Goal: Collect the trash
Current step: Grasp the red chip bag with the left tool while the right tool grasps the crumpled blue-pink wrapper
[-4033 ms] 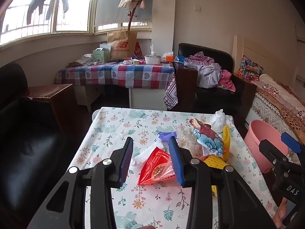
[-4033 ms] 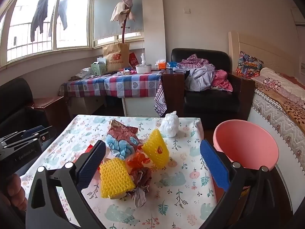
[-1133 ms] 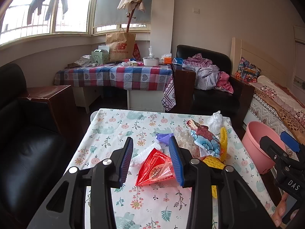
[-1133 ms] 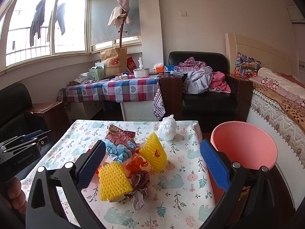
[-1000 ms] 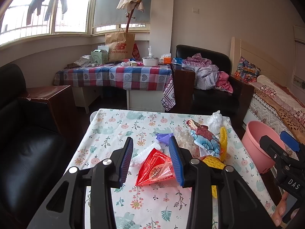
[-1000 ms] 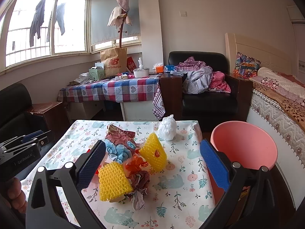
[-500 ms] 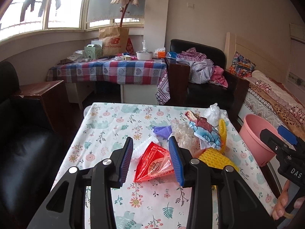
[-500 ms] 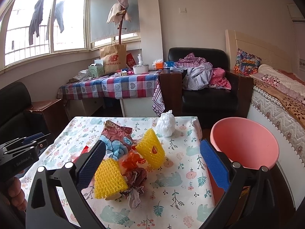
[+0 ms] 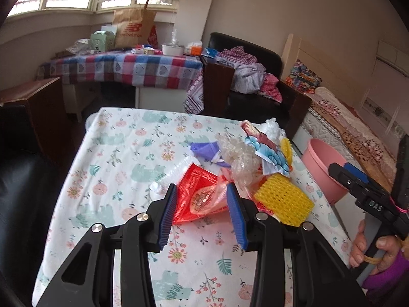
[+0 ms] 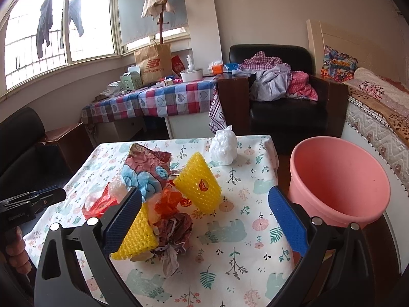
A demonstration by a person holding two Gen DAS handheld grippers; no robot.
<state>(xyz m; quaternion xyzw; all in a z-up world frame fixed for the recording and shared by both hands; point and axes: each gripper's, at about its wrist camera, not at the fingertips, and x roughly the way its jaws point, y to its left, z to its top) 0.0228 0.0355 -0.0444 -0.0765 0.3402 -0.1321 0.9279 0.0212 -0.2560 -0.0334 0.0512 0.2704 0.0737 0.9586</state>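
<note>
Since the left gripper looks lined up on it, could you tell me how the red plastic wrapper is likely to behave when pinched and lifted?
The red plastic wrapper looks thin, creased and partly see-through, so it will probably crumple and hang limp between the pads. It seems very light and may slide on the tablecloth if nudged. Its far end lies against the clear crinkled plastic, which might drag along.

I am looking from my left wrist view down along its fingers at the near left part of the floral table [image 9: 107, 179], close over the trash pile [image 9: 240, 168]; my right wrist view is facing the same pile [image 10: 163, 194] from the right, beside the pink bucket [image 10: 340, 186]. Both are sharing the pile, the bucket [image 9: 322, 168] and the checked table [image 10: 163, 99] behind
</note>
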